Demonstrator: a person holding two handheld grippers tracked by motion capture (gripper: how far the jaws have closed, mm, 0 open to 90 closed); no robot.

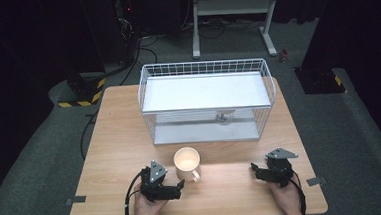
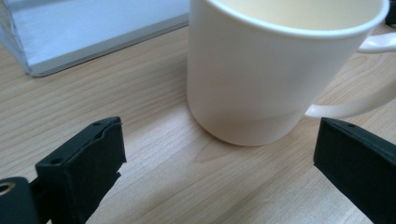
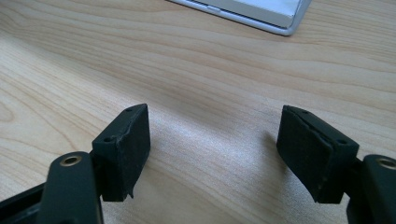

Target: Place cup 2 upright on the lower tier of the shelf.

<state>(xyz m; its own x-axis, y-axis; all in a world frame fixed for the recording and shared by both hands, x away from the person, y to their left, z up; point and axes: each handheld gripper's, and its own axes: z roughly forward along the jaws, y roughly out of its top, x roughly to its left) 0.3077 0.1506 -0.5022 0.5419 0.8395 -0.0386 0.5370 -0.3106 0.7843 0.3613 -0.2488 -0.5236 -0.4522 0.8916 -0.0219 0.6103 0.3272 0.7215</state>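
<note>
Both grippers rested low at the near edge of the wooden table, each in one of the person's hands. Left gripper lay near the middle of that edge with its jaws spread wide and pointing right, toward the cream mug. Nothing sat between those jaws; in the left gripper view the mug stood upright just beyond the tips, apart from both pads, with its handle curving off to the right of that view. From above, the handle pointed toward the near edge, close to the left gripper's tips, though no contact showed.

Right gripper sat well to the right of the mug, jaws likewise apart and gripping nothing, with bare wood between its black pads in the right gripper view.

Beyond the mug, toward the far side, stood a white wire basket with a pale shelf panel inside and a small round metal piece under that panel near the front. Its near wall stood just behind the mug. Past the table, a metal stand and loose cables lay on the dark floor, with a yellow-and-black striped block at the far left.
</note>
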